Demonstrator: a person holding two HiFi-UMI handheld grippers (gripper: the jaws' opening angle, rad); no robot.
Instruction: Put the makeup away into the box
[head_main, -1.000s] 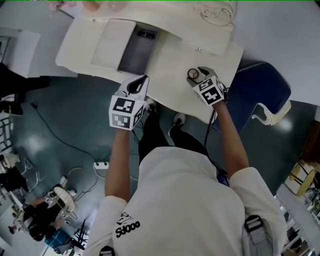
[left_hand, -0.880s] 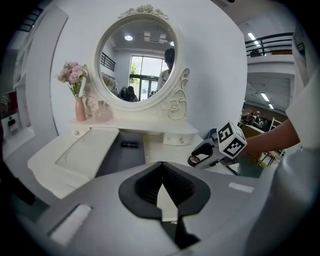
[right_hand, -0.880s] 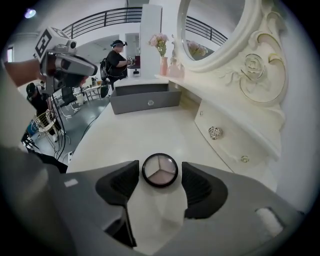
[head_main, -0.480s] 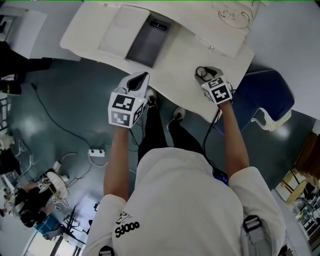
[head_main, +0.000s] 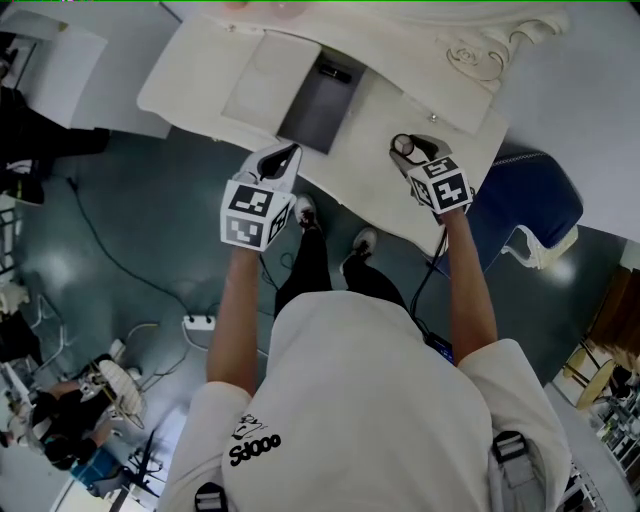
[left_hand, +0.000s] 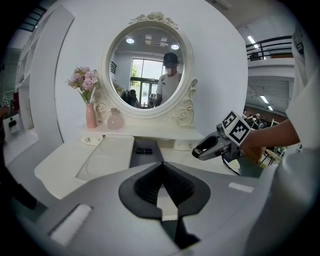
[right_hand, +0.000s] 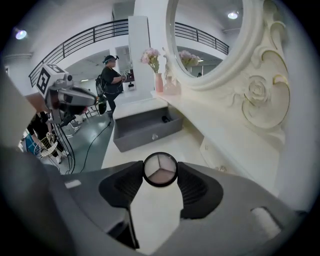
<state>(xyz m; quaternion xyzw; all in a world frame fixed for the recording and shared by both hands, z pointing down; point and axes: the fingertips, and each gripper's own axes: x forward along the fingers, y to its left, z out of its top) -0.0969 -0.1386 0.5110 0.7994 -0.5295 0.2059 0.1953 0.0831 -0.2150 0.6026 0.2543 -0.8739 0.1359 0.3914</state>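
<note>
Compact (right_hand: 160, 169), round with three shades, gripped in right gripper (head_main: 405, 148) above white desk (head_main: 370, 125), its jaws just closed onto it, left gripper (left_hand: 161, 167) shut and empty, near open grey drawer (head_main: 318, 105).

My right gripper (head_main: 406, 148) has just been closing its jaws, which stood wide around the round compact (right_hand: 160, 169) a second ago. Now the pads clamp it from both sides and it hangs clear of the tabletop (head_main: 372, 170) where it lay before. My head view has swung too: the tabletop and its grey drawer (head_main: 318, 100) now sit further right.
</note>
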